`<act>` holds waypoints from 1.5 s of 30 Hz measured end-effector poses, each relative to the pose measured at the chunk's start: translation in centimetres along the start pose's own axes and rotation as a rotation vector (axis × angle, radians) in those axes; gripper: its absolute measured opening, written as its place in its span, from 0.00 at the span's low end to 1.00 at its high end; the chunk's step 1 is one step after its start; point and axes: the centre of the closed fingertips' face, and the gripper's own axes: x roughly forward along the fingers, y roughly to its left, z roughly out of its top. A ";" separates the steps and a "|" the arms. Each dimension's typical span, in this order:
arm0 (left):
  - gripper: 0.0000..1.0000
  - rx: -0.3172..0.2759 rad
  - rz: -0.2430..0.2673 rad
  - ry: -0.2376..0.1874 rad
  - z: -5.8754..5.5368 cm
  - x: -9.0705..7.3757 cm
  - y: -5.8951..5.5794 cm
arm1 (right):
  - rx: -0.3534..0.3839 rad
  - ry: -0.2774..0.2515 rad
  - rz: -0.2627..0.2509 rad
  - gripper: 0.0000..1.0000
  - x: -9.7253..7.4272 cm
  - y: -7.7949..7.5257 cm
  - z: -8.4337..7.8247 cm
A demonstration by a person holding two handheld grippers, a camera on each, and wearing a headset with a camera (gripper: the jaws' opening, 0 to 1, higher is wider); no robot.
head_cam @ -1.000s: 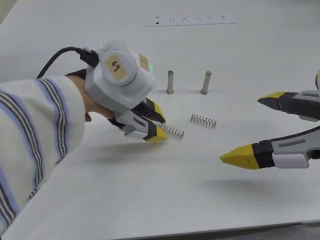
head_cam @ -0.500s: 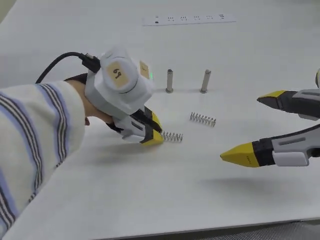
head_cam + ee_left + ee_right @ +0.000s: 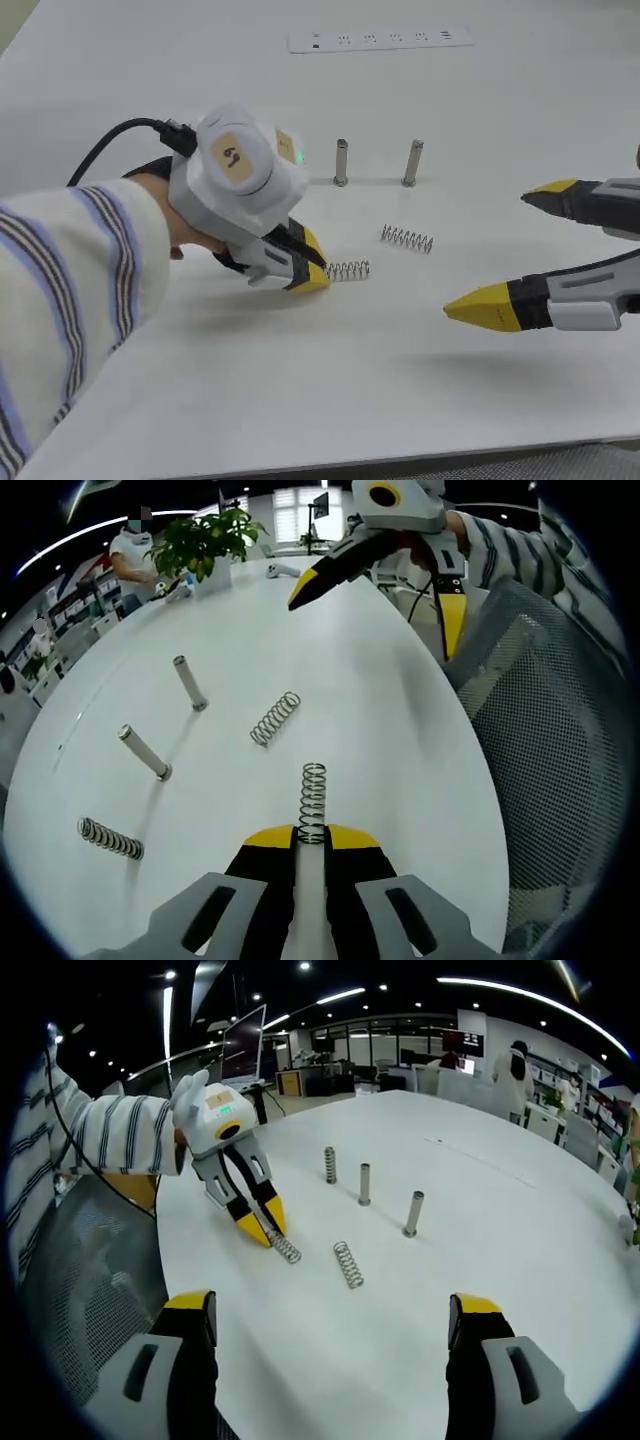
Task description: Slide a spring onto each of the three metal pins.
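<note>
The left gripper (image 3: 306,272), at centre-left of the head view, has its yellow-tipped jaws clenched on one end of a small steel coil spring (image 3: 348,269). The spring's free end points right and seems to rest on the white tabletop (image 3: 330,390). The right gripper (image 3: 486,255) hovers at the right edge of that frame, jaws spread wide and holding nothing.

Just up and right of the held spring lies a second loose coil spring (image 3: 406,239). Above both stand two upright grey metal pins, the left bare pin (image 3: 341,163) and the right bare pin (image 3: 413,163). At upper centre of the right gripper view, a third pin (image 3: 330,1165) appears to wear a coil already.

The step in hand looks like picking up a spring for the second pin. Next it would need lifting, tipping upright, and its open end lining up over a bare pin, the left one being nearest.

Bare surface lies all round. The table's near edge runs along the bottom of the head view, well apart from the work, and a white power strip (image 3: 380,40) sits far off at top centre.
</note>
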 end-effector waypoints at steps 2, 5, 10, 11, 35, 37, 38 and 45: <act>0.02 -0.005 0.007 -0.004 0.0 0.0 0.0 | 0.001 -0.005 -0.006 0.95 -0.1 -0.1 0.1; 0.02 -0.051 0.017 -0.005 0.0 0.0 0.1 | 0.002 -0.004 -0.008 0.95 -0.3 -0.1 0.0; 0.02 -0.084 0.023 -0.017 0.0 0.1 0.2 | 0.005 -0.004 -0.005 0.94 -0.3 -0.2 -0.2; 0.02 -0.086 0.025 -0.018 0.0 0.1 0.2 | 0.005 -0.006 -0.005 0.94 -0.3 -0.2 -0.2; 0.02 -0.148 0.024 -0.045 0.5 -1.7 -1.0 | 0.003 -0.034 -0.005 0.91 -1.3 -1.7 -0.2; 0.02 -0.146 0.020 -0.055 0.8 -2.1 -1.2 | 0.002 -0.040 0.003 0.90 -1.3 -1.7 -0.1; 0.02 -0.142 0.017 -0.059 0.9 -2.2 -1.3 | 0.003 -0.043 0.006 0.89 -1.3 -1.7 -0.1; 0.02 -0.143 -0.015 -0.082 1.2 -3.1 -2.1 | -0.008 -0.042 0.041 0.83 -1.0 -1.3 -0.2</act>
